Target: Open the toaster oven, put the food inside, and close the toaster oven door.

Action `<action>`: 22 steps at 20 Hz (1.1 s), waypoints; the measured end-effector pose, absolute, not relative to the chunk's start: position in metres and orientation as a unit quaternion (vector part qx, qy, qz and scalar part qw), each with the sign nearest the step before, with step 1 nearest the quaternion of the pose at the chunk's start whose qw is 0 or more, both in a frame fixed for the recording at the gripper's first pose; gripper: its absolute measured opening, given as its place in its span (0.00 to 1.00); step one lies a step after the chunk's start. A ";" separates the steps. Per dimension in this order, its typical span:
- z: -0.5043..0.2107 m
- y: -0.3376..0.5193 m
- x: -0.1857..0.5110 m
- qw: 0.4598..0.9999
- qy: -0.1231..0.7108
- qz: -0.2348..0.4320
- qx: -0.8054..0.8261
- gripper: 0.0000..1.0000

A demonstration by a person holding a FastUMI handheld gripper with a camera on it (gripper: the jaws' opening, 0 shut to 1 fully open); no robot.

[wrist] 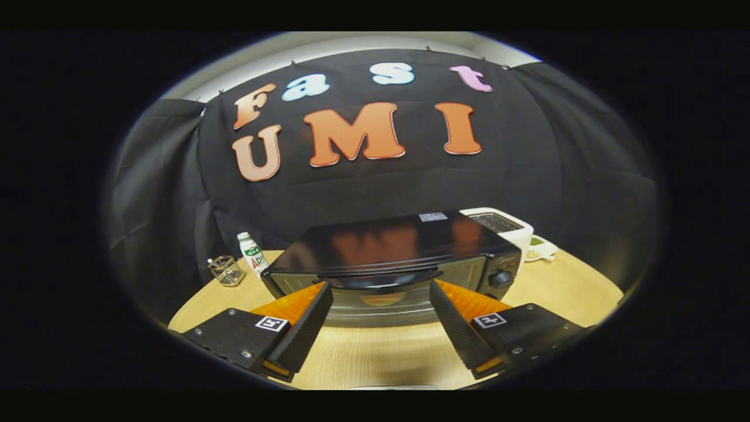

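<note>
Your tool [381,293] is spread wide, both fingers [304,328] apart and pinching nothing, with bare desk [375,357] showing between them. The fingertips point at the oven [389,258], which sits on the desk just ahead of them, its front facing you. The tips reach up to the level of the door handle [384,276], one on each side of it; you cannot tell whether they touch the door. The door [381,299] is shut, its glass reflecting a pale blur, so nothing inside can be made out. The oven's black top is glossy and mirrors the wall behind it. A round knob [500,279] sits at the right end of the front panel.

To the right and farther back, a white toaster [504,225] stands just beside the oven, with a small white dish [540,251] near it. To the left, a white bottle [252,253] stands near the oven's far left corner, and a small wire holder [226,271] sits beside the bottle.
</note>
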State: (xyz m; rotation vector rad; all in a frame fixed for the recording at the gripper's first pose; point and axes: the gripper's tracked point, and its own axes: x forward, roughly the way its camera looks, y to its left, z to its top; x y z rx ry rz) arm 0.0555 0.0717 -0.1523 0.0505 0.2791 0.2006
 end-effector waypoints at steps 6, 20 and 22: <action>-0.075 0.047 0.018 0.993 0.086 0.081 0.000 0.99; -0.016 -0.011 -0.079 0.999 0.035 0.027 -0.005 0.99; -0.019 -0.017 -0.091 0.999 0.036 0.025 -0.003 0.99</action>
